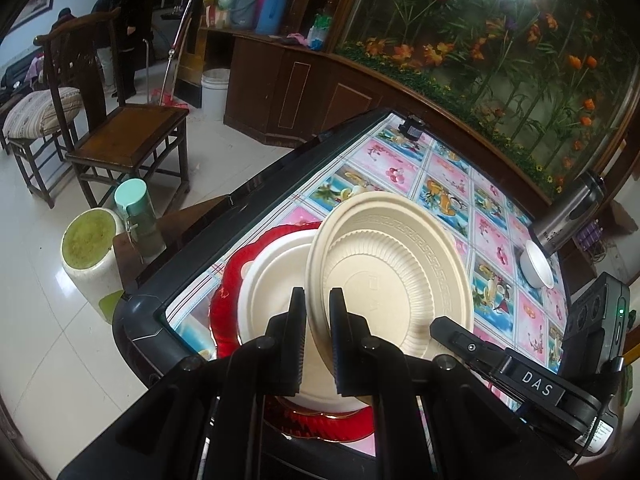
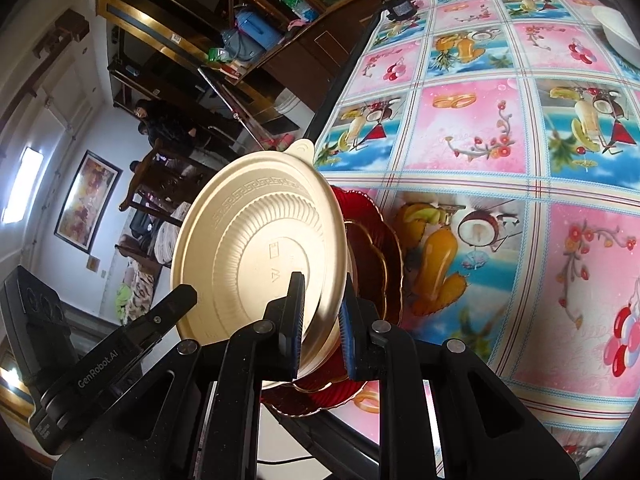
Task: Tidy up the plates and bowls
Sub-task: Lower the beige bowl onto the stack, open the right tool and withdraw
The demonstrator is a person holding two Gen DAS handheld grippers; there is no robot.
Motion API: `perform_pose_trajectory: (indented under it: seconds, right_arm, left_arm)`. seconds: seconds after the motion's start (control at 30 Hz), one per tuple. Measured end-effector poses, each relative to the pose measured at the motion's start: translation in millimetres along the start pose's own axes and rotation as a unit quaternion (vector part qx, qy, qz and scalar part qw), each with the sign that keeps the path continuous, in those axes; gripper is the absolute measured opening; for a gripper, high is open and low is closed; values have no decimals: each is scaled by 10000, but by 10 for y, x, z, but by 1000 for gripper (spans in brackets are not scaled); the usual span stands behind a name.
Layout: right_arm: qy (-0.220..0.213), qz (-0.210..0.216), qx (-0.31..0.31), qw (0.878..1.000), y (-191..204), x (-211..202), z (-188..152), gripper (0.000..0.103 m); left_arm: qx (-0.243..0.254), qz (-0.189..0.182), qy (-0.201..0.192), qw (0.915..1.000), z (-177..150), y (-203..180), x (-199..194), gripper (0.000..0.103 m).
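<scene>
Both grippers clamp the rim of one tilted beige plate [image 1: 390,276]: the left gripper [image 1: 317,344] and the right gripper [image 2: 320,326]. The plate hangs over a white plate [image 1: 272,280] lying on a red plate [image 1: 228,300] at the worktop's [image 1: 440,176] near left corner.

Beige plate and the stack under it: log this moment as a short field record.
beige plate: tilted, underside showing, rim between both grippers' fingers
left gripper: shut on beige plate
right gripper: shut on beige plate
white plate: lies on red plate
red plate: on table, at its corner
white bowl: far side, beside steel flask
</scene>
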State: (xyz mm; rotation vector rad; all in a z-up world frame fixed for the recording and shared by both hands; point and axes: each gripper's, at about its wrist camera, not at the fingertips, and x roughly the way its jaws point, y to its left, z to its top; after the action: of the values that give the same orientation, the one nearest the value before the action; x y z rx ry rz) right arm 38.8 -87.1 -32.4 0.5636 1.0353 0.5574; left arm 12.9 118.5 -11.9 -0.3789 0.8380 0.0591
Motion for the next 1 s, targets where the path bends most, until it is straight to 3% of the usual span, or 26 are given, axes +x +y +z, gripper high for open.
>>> perform_pose_trajectory:
  seconds: [0.7, 1.0]
  right_arm:
    - [96, -130, -10, 9999, 19, 108, -21, 17]
    - [261, -109, -116, 9995, 103, 188, -68, 17]
  left_arm:
    - [-114, 3, 317, 9994, -44, 140, 96, 11]
    - [-87, 183, 473, 9987, -85, 256, 137, 12]
